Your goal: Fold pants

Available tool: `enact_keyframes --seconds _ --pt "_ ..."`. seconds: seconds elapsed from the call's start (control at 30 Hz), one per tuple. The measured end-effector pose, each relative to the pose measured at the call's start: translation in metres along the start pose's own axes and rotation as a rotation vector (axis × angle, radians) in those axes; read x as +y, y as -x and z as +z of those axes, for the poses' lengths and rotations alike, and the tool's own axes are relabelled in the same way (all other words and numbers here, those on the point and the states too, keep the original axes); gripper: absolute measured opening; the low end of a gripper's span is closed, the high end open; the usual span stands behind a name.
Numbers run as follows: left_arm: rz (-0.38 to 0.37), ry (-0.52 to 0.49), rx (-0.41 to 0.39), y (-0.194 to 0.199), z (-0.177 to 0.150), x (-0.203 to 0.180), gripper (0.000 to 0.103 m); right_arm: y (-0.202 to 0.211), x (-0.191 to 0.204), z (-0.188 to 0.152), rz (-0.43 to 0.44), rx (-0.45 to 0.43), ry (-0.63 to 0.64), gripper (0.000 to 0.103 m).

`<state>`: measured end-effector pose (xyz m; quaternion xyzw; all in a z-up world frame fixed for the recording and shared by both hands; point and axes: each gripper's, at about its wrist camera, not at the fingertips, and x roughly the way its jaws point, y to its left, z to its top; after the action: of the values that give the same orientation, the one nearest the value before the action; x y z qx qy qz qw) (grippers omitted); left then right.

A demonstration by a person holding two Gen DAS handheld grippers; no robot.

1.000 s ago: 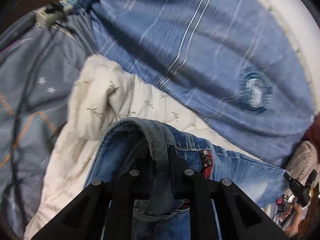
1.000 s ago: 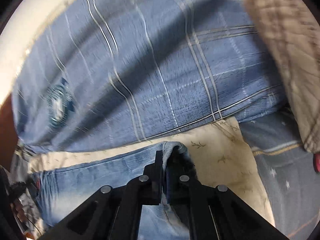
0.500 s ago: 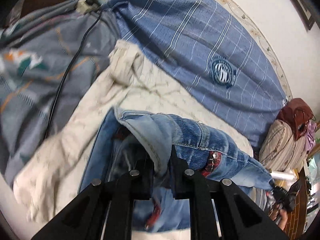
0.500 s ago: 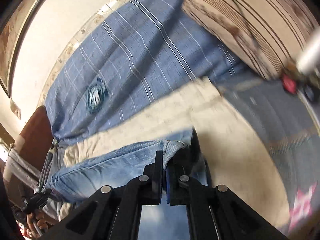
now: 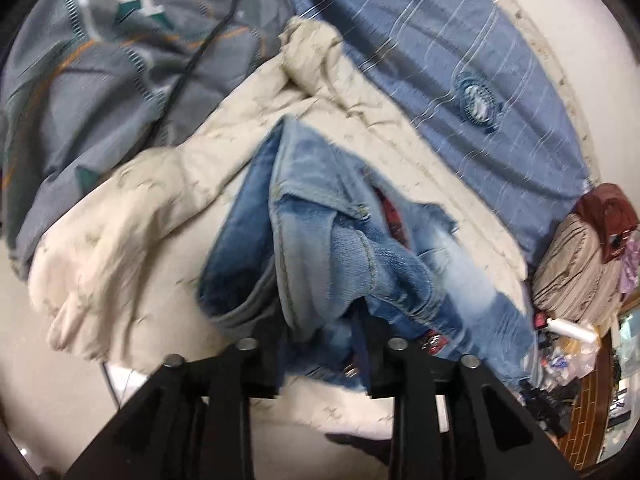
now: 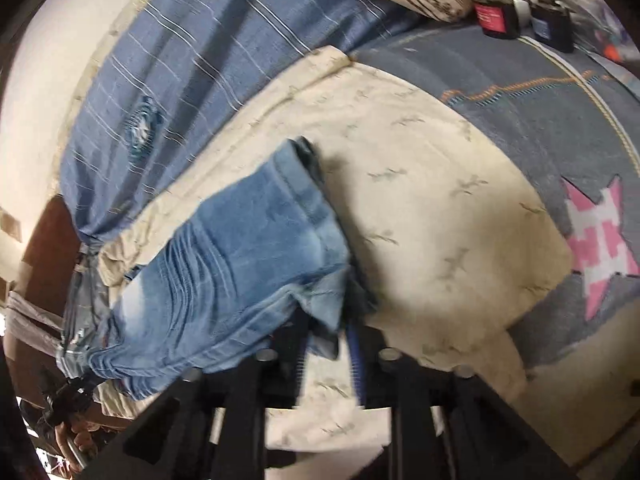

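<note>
Both grippers (image 5: 320, 344) (image 6: 326, 344) have opened; jeans (image 5: 328, 248) lie between their fingers

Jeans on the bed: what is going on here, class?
A person with a tool in each hand is folding blue jeans on a cream quilt. The left tool is at the bunched waist end; the right tool is at the leg end. Both tools stand open, with denim lying loose between their fingers, not clamped.

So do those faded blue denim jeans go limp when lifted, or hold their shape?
Probably limp: the faded blue denim jeans bunch and drape in folds. Likely heavyish, as the cloth sags by the left gripper. Unlikely to slide: the cream quilt beneath looks soft.
</note>
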<state>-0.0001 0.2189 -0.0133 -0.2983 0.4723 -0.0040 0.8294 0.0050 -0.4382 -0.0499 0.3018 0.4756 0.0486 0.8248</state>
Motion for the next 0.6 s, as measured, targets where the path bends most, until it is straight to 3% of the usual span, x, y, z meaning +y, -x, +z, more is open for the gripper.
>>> enact_keyframes --seconds 0.03,0.07,0.1,0.23,0.37,0.43,0.5,0.57,0.6 --pt "0.014 0.011 0.001 0.004 -0.002 0.004 0.035 0.004 -0.001 -0.001 -0.018 -0.002 -0.003 0.049" --pt "0.029 0.012 -0.001 0.007 -0.004 0.005 0.035 0.011 -0.003 -0.002 -0.041 -0.020 -0.009 0.065" --pt "0.074 0.001 -0.017 0.013 -0.006 0.005 0.035 0.018 -0.004 -0.002 -0.049 -0.041 -0.012 0.068" --pt "0.160 -0.041 -0.125 0.047 -0.007 -0.006 0.036 0.043 -0.007 0.005 -0.003 -0.091 -0.047 0.068" --pt "0.128 -0.177 -0.173 0.055 -0.005 -0.053 0.040 0.039 0.015 0.036 0.099 -0.082 -0.013 0.068" --pt "0.128 -0.270 -0.153 0.038 -0.007 -0.078 0.041 0.026 0.024 0.052 0.115 -0.058 -0.001 0.068" --pt "0.141 -0.314 -0.082 0.008 -0.012 -0.089 0.041 0.001 0.033 0.066 0.108 0.006 0.000 0.068" --pt "0.199 -0.347 -0.029 -0.024 -0.018 -0.090 0.041 -0.026 0.033 0.076 0.092 0.078 -0.027 0.067" --pt "0.235 -0.349 -0.011 -0.034 -0.019 -0.087 0.041 -0.037 0.033 0.079 0.087 0.117 -0.026 0.058"
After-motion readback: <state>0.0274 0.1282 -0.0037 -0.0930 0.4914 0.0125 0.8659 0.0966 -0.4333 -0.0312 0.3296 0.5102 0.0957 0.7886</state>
